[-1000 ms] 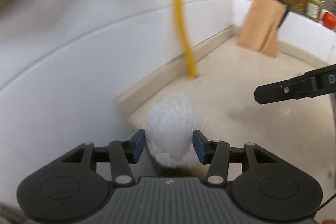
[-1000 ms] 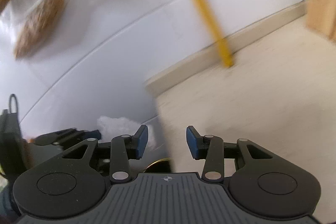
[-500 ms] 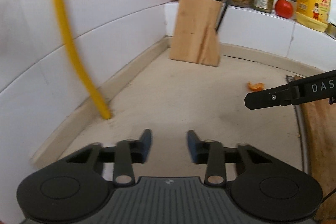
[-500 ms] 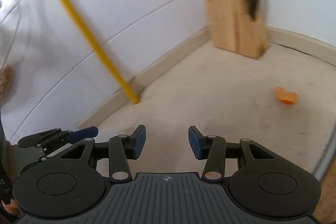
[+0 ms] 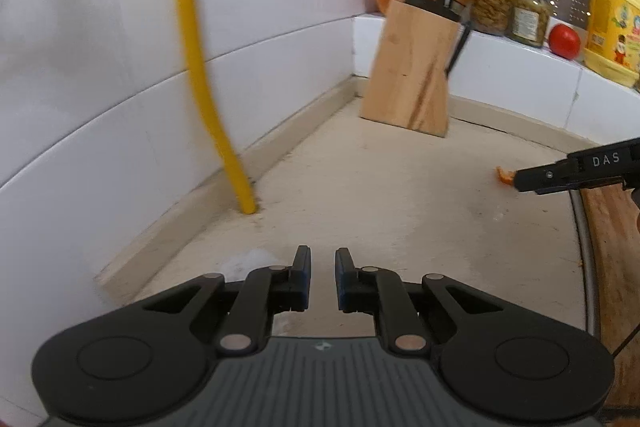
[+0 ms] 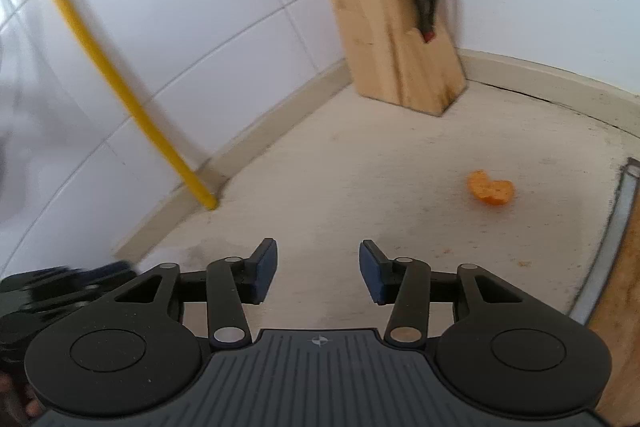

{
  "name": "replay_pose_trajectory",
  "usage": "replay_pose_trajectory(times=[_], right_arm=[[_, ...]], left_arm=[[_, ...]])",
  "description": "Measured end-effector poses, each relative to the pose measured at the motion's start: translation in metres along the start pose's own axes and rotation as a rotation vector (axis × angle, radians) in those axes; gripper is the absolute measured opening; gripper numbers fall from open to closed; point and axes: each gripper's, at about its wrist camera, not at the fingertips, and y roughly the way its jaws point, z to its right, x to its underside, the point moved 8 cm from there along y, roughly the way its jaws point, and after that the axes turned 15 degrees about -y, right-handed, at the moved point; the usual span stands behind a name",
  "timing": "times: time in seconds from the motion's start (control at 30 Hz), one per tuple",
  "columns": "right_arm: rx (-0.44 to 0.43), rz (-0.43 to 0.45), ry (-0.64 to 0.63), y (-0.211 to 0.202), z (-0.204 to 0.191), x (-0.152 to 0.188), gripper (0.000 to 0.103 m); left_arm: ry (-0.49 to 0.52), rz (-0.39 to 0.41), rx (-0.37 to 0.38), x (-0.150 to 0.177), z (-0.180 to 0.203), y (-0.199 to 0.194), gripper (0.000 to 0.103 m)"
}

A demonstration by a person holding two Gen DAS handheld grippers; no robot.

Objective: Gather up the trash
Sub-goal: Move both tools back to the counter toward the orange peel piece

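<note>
Left wrist view looks across a pale worktop (image 5: 380,195) toward a tiled corner, with the left tongs (image 5: 321,269) closing on nothing, only a narrow gap left between the blue pads. Just left of them a bit of white crumpled stuff (image 5: 250,259) peeks out (too little shows to say what it is). A yellow pipe (image 5: 200,67) runs down the wall to the worktop edge. A wooden knife block (image 5: 412,67) stands in the corner, with jars (image 5: 530,13), a tomato (image 5: 564,41) and a yellow bottle (image 5: 612,23) on the ledge behind. In the right wrist view the right tongs (image 6: 318,265) are opening, empty, above the bare surface. The orange peel (image 6: 490,187) lies ahead and to their right, untouched, near a wooden board (image 6: 616,291) at the right edge.
</note>
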Motion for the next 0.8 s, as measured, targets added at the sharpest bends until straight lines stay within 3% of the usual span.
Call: replay_pose_trajectory(times=[0.27,0.3,0.33,0.4,0.5,0.63,0.8], right_arm=[[0.091,-0.019,0.011,0.003,0.036,0.005,0.058],[0.102,-0.020,0.016,0.003,0.041,0.006,0.062],[0.110,-0.020,0.018,0.003,0.045,0.006,0.064],[0.132,-0.022,0.022,0.005,0.054,0.007,0.072],[0.144,-0.013,0.001,0.004,0.064,0.005,0.086],[0.190,-0.020,-0.043,0.010,0.080,0.004,0.089],[0.222,-0.064,-0.063,0.029,0.102,0.011,0.089]], left_arm=[[-0.062,0.004,-0.050,-0.004,-0.030,-0.001,0.009],[-0.057,-0.001,-0.051,-0.004,-0.028,0.004,0.018],[-0.051,0.003,-0.063,-0.003,-0.028,0.011,0.037],[-0.028,0.015,-0.086,0.000,-0.026,0.024,0.059],[-0.005,-0.001,-0.100,0.008,-0.025,0.042,0.061],[-0.011,-0.018,-0.167,0.013,-0.037,0.061,0.064],[-0.020,-0.015,-0.191,0.016,-0.037,0.073,0.064]])
